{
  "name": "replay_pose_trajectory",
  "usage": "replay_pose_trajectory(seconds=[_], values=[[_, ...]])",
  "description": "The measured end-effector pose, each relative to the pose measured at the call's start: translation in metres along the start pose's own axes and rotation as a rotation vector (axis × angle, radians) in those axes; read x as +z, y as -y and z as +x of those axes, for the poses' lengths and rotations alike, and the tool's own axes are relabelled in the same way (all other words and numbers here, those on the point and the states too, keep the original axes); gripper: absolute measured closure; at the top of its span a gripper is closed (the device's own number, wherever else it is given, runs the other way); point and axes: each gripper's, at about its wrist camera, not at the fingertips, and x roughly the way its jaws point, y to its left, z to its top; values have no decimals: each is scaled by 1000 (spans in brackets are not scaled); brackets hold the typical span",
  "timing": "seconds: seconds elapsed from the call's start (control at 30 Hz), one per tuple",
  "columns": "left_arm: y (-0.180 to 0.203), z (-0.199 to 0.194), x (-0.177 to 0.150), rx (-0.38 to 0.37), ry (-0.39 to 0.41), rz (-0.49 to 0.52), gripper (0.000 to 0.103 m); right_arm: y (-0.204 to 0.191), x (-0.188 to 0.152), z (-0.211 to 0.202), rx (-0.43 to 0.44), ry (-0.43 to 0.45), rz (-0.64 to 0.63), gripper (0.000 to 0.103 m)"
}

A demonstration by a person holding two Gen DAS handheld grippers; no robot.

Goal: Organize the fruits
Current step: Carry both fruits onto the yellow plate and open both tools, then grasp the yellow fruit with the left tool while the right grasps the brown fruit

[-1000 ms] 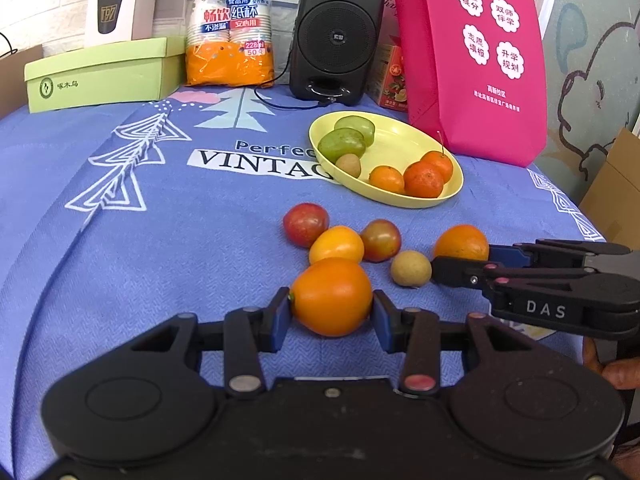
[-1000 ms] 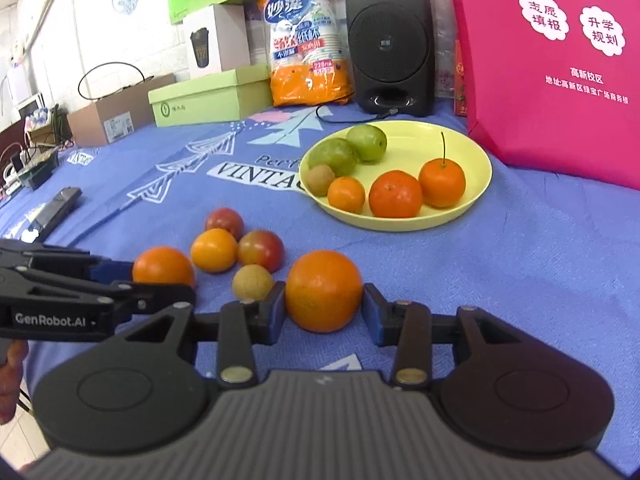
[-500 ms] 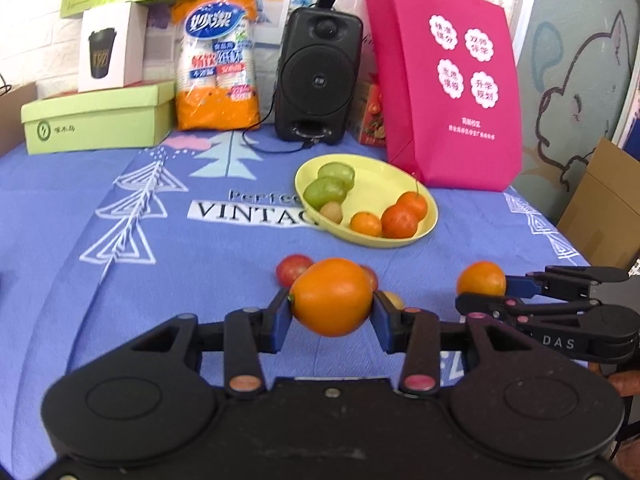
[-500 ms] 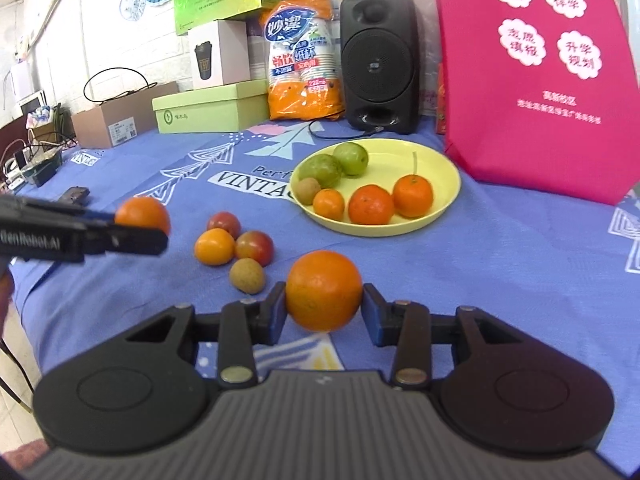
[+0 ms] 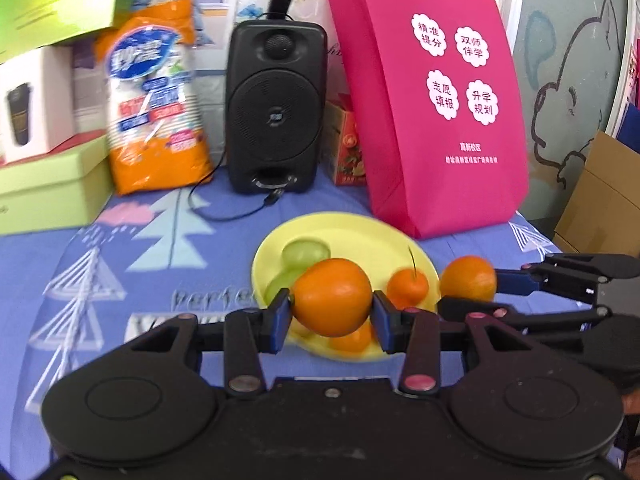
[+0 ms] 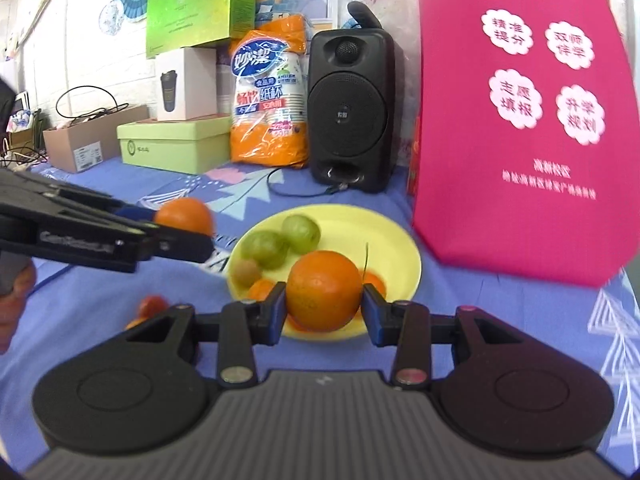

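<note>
left gripper (image 5: 331, 311): clamped on an orange (image 5: 332, 297), raised in front of the yellow plate (image 5: 360, 232) | right gripper (image 6: 323, 309): clamped on another orange (image 6: 323, 289), above the plate's near rim | plate on blue tablecloth (image 6: 500, 304)

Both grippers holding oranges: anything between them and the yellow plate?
Nothing visible. The left gripper and right gripper each grip an orange near the yellow plate. Fruit fills the plate's front; its back is bare.

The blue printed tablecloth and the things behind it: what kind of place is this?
Probably an office or classroom corner: a black speaker, a pink printed tote bag and stacked cardboard boxes crowd the table.
</note>
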Motion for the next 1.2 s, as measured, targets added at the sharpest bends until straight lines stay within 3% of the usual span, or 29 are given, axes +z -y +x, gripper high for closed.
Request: replay_pose_trajectory(seconds=[0.23, 0.47, 0.53, 0.63, 0.9, 1.2], values=[[6, 58, 25, 11, -44, 44, 61, 12, 24, 45, -12, -33, -38, 64], [2, 86, 25, 1, -89, 28, 60, 18, 24, 70, -15, -67, -40, 64], [1, 87, 24, 2, -91, 26, 53, 18, 23, 73, -19, -71, -39, 64], [-1, 82, 25, 26, -75, 22, 29, 17, 23, 70, -24, -58, -43, 63], [-7, 32, 20, 42, -15, 35, 29, 11, 21, 38, -29, -21, -46, 62], [-8, -36, -29, 42, 4, 25, 29, -11, -11, -14, 32, 10, 14, 62]])
